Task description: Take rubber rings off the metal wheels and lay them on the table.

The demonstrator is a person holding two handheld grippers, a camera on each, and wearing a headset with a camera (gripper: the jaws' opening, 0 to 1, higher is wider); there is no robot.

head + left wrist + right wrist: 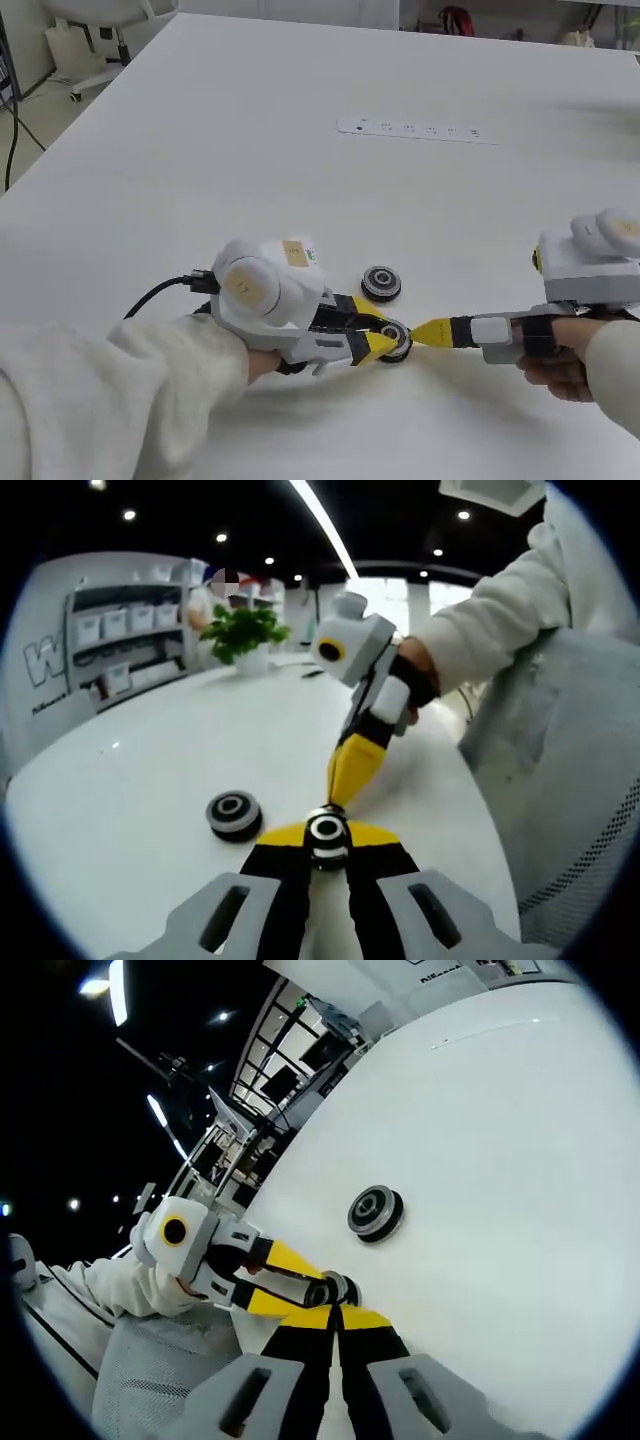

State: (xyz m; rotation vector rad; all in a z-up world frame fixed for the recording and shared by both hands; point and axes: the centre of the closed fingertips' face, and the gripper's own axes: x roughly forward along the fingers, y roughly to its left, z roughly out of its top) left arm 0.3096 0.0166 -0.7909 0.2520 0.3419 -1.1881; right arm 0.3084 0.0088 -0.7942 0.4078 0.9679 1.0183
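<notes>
Clamping wheel | left hand-held gripper | black ring, silver hub

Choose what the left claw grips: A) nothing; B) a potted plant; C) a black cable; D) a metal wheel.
D: the left claw has its two tips closed on the sides of a metal wheel, while a second wheel lies free on the table beside it.
</notes>
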